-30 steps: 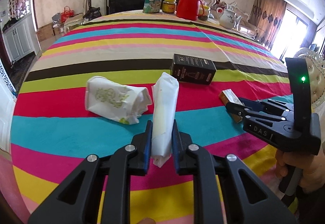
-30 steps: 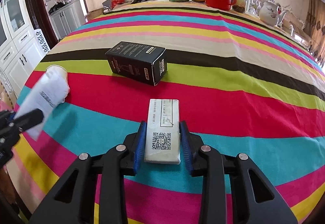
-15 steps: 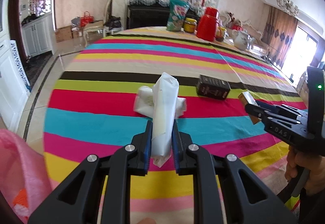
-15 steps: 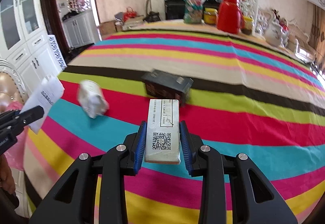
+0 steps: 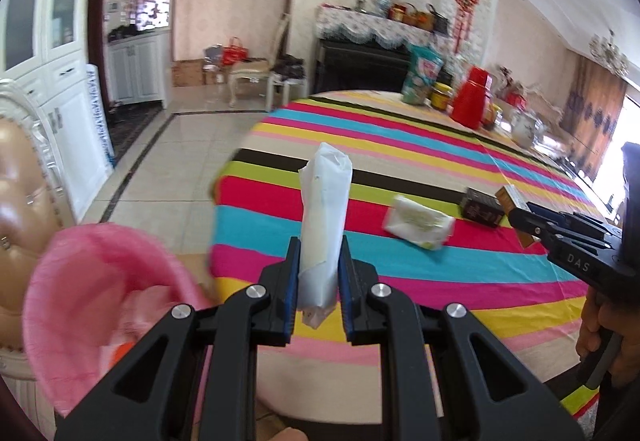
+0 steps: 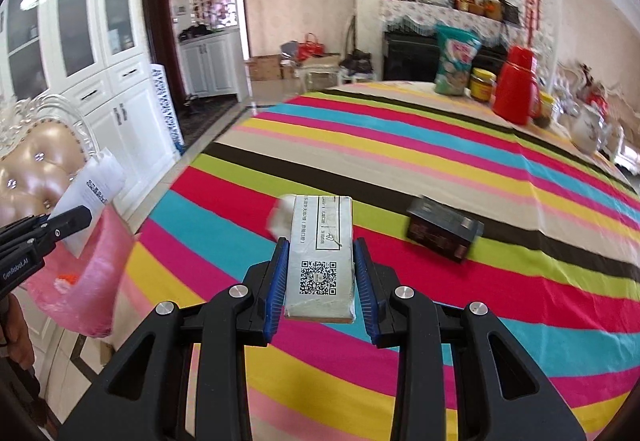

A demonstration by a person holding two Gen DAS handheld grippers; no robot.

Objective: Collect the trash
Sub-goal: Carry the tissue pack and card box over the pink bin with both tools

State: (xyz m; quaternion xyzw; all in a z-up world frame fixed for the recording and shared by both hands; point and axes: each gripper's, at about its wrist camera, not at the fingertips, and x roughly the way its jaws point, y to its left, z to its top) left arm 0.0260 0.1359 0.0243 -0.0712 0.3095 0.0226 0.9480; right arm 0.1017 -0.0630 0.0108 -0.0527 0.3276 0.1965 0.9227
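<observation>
The left gripper (image 5: 318,281) was clamped on a crumpled white paper wrapper (image 5: 324,217) that stood upright between its blue pads, its lower end poking out beneath them. Any print on the wrapper could not be made out in the left wrist view. The right gripper (image 6: 320,281) was clamped on a small flat white carton with a QR code (image 6: 322,257), gripped along its long sides; the carton's underside was hidden.

In the right wrist view the left gripper (image 6: 68,221) entered from the left edge with the wrapper (image 6: 94,193) above a pink plastic bag (image 6: 92,281), whose mouth was partly cut off by the frame. In the left wrist view the bag (image 5: 92,289) was blurred, and an orange scrap inside it could not be identified. The right gripper (image 5: 532,219) showed at the right edge of that view, its handle held by a hand (image 5: 608,341) that the frame cut off.

Beyond the grippers, a second crumpled white wrapper with green print (image 5: 418,223) lay on the counter covered by a striped multicoloured cloth (image 6: 440,145), near a black rectangular box (image 6: 442,229); both were smeared by blur. From the right wrist view the carton hid most of that second wrapper. The near left edge of the counter curved just beside the bag, with bare tiled floor (image 5: 168,153) beyond it. The middle of the counter lay open; a red thermos jug (image 6: 514,89) and a green snack bag (image 6: 456,61) stood at its far edge.
</observation>
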